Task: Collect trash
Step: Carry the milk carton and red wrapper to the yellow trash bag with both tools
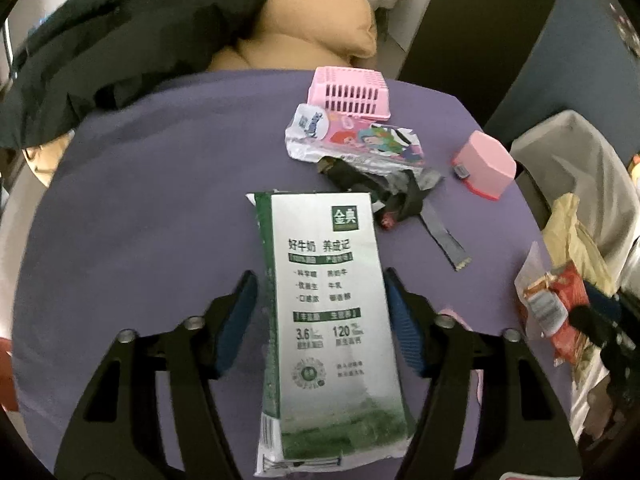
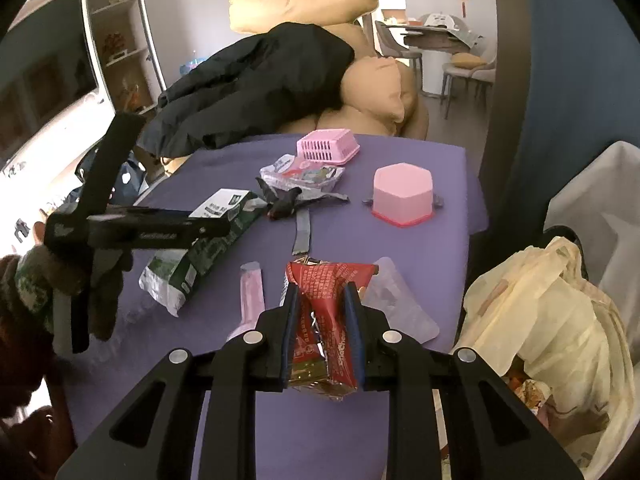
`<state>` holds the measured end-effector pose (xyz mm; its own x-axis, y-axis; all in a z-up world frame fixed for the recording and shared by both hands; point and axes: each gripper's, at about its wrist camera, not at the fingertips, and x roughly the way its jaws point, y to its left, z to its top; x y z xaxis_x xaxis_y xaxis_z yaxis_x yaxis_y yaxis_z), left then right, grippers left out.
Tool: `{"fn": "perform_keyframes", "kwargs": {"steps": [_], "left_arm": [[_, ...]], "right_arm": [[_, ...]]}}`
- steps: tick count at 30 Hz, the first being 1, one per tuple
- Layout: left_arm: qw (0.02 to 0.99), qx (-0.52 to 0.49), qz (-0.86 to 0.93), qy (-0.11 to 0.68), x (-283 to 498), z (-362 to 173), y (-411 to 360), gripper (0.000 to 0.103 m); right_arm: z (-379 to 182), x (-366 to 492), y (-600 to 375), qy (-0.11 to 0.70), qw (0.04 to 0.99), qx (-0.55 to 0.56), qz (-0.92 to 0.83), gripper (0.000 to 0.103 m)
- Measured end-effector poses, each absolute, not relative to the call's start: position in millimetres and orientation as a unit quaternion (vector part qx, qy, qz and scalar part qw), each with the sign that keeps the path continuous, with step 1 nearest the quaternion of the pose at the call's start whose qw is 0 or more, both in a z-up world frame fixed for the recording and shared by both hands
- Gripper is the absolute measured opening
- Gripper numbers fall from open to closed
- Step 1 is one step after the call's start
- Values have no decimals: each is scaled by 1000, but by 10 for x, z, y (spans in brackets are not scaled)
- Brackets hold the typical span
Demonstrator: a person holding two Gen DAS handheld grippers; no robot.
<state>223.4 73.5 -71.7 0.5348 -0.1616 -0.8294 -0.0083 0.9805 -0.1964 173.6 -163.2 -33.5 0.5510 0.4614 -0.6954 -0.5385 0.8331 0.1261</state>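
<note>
A flattened white and green milk carton (image 1: 332,300) lies on the purple table (image 1: 140,220). My left gripper (image 1: 319,274) straddles it, its blue pads close beside the carton's long edges with a thin gap on the left side. From the right wrist view, the left gripper (image 2: 216,227) hovers low over the carton (image 2: 200,256), held by a gloved hand. My right gripper (image 2: 322,304) is shut on a crumpled red snack wrapper (image 2: 324,320), near the table's right edge. That red wrapper (image 1: 556,300) also shows at the right of the left wrist view.
Further back lie a cartoon-printed wrapper (image 1: 360,144), a dark grey wrapper (image 1: 380,188), a pink basket (image 1: 348,92) and a pink hexagonal box (image 1: 484,164). A pink stick wrapper (image 2: 252,292) and clear pouch (image 2: 396,304) lie near. A full trash bag (image 2: 540,300) stands right.
</note>
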Motion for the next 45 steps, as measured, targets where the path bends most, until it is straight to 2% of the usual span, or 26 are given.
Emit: {"fn": "perform_keyframes", "kwargs": {"steps": [4, 10, 17, 24, 32, 45], "left_arm": [[878, -121, -55, 460, 2118, -604, 802, 51], [921, -124, -71, 363, 1841, 42, 729, 51], [962, -94, -92, 238, 1508, 728, 357, 51], [967, -100, -137, 190, 1419, 958, -186, 51], [957, -99, -198, 184, 1520, 830, -1066, 51], [935, -124, -250, 219, 1832, 152, -2046, 51]], "right_arm": [[-275, 1707, -1650, 367, 883, -53, 289, 22], [-27, 1647, -1757, 329, 898, -40, 290, 22], [325, 1504, -1984, 274, 920, -37, 278, 22], [539, 1345, -2598, 232, 945, -17, 229, 22], [545, 1205, -3359, 210, 966, -9, 149, 22], [305, 1171, -4216, 218, 973, 42, 67, 22]]}}
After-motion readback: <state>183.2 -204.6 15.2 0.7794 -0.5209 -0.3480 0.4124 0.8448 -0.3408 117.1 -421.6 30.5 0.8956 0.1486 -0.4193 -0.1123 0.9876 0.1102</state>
